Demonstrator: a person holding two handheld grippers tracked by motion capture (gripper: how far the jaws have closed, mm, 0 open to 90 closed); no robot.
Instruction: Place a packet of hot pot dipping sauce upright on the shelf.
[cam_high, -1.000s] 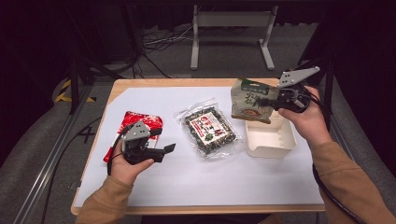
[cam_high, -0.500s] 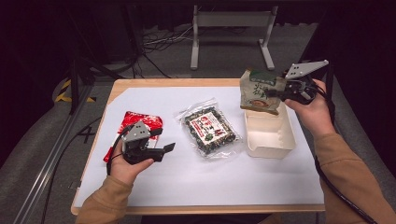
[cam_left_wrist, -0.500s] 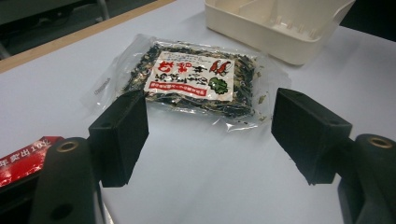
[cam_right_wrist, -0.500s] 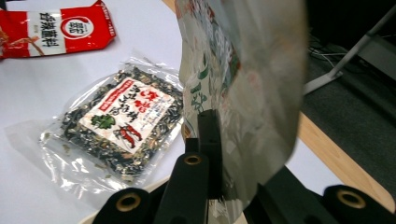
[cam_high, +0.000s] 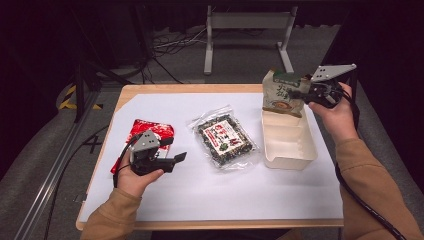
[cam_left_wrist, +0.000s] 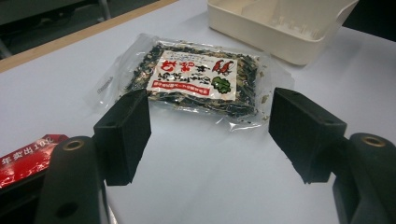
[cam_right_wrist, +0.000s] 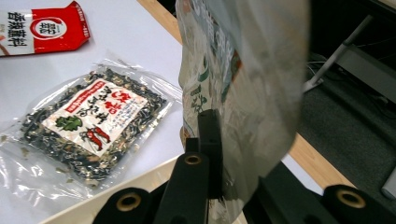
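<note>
- The right gripper (cam_high: 300, 93) has its fingers clamped on the edge of a green-and-beige pouch (cam_high: 281, 93), which hangs in the air above the far end of the white tray (cam_high: 291, 153). Holding it by one edge lets the pouch dangle upright, which I judge suits lowering it into the tray rather than laying it flat on the worktop (cam_high: 200, 195).
- In the right gripper view the pouch (cam_right_wrist: 243, 79) stands close before the camera, pinched between the two black fingers (cam_right_wrist: 209, 140) near its lower edge; the grip looks thin, so the pouch could swing or slip.
- The tray sits at the right of the worktop, open side up and with nothing in it as far as can be seen, so it is ready to receive packets.
- The left gripper (cam_high: 172, 159) rests low over the worktop with its fingers (cam_left_wrist: 123, 135) apart and holding nothing. It points at the clear packet of dark dried food (cam_left_wrist: 198, 79), which lies flat in the middle of the worktop, just beside the tray; that seems the likely next pick.
- A red packet (cam_high: 150, 131) lies flat beside the left hand, partly under the gripper, well apart from the tray.
</note>
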